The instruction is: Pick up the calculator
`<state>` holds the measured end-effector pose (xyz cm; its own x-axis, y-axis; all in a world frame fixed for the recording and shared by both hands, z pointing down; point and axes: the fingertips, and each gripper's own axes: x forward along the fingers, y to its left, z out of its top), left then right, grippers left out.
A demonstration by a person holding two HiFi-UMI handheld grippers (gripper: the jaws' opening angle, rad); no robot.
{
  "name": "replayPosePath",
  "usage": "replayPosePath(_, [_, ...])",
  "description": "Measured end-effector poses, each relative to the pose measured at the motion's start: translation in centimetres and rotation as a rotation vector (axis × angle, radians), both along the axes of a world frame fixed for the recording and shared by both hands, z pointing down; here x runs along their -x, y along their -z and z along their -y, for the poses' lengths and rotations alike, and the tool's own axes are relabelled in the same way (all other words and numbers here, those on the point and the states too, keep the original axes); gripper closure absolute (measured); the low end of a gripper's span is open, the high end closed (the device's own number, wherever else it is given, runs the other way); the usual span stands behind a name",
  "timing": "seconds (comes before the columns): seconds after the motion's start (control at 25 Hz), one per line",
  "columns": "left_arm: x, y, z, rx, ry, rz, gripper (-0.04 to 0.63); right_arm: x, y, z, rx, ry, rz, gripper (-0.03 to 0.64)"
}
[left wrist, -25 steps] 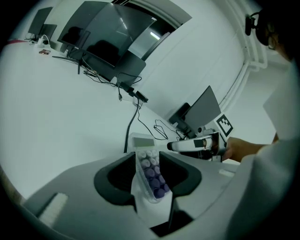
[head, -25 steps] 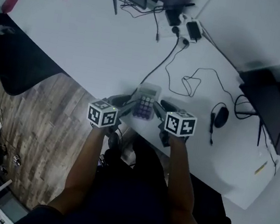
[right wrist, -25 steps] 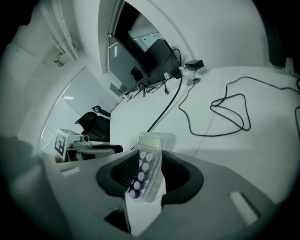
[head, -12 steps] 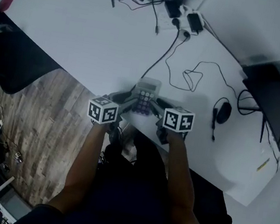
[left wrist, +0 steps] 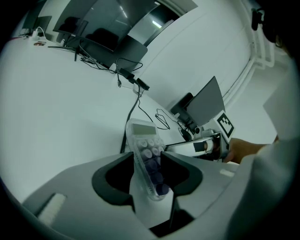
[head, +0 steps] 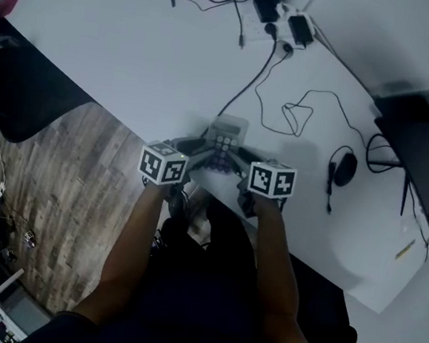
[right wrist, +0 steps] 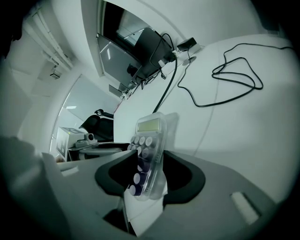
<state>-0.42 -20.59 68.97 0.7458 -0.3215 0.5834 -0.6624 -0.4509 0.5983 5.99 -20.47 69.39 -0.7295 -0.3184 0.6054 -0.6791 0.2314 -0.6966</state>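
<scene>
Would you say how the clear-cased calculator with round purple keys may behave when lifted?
Probably rigid: the clear-cased calculator looks unbent between the left gripper and right gripper. Its glossy shell may slip. Thin, so likely light.

The left gripper (head: 203, 152) and right gripper (head: 238, 157) each have a smooth grey shell with black curved pads (left wrist: 111, 178) lining the jaws. A small pale patch (left wrist: 50, 209) marks each shell. Each carries a white cube (head: 164, 165) printed with black square markers. The person wears a dark top (head: 191, 316), forearms bare.
</scene>
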Motion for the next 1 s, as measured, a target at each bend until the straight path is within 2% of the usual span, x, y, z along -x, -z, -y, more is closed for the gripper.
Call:
replayPosePath(0.36, [0.0, 0.2, -0.2, -0.027, -0.004, 0.02, 0.431, 0.0, 0.3, -0.2, -0.046, -0.008, -0.023, 0.465])
replayPosePath(0.68, [0.5, 1.3, -0.3, -0.057, 0.012, -0.008, 0.443, 0.1, 1.7, 0.4, -0.12, -0.017, -0.049, 0.466])
replayPosePath(1.0, [1.2, 4.2, 0.5, -0.134, 0.038, -0.034, 0.451, 0.8, 4.4, 1.1, -0.199, -0.017, -0.057, 0.468])
